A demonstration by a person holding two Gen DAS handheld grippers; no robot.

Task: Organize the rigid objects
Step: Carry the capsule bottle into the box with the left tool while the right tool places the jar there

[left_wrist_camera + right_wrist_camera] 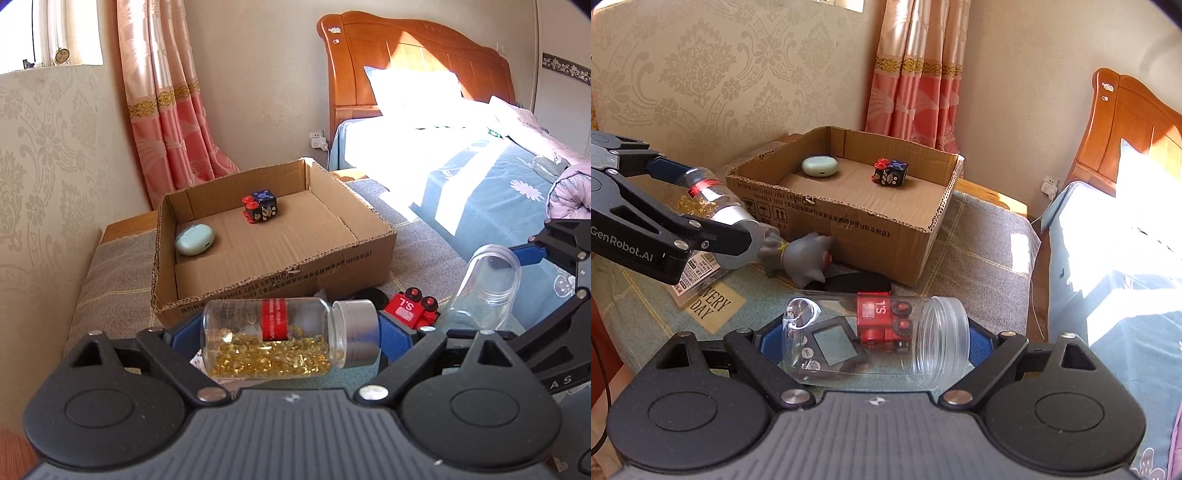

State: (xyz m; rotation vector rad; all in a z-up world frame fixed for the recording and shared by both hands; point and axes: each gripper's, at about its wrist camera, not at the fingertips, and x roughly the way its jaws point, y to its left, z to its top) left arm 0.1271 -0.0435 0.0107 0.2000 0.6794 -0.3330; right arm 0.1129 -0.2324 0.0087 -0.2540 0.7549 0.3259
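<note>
A clear bottle [258, 354] of yellow capsules, red label and silver cap, lies crosswise in my left gripper [284, 332], whose blue pads press on its base and cap. In the right wrist view that left gripper [709, 203] holds the bottle [716, 199] above the cloth. My right gripper [875, 339] is shut endwise on an empty clear jar [923, 332] without a lid; the jar [487, 288] also shows at the left view's right edge. A cardboard box [280, 280] ahead holds a pale green earbud case [195, 240] and a red, blue and black cube toy [260, 208].
On the checked cloth before the box [849, 221] lie a red toy train [410, 310], a grey soft figure [805, 258], a flat black object [857, 282], a small screen device [834, 345] and a barcoded packet [698, 269]. A bed [480, 177] stands right, a wall left.
</note>
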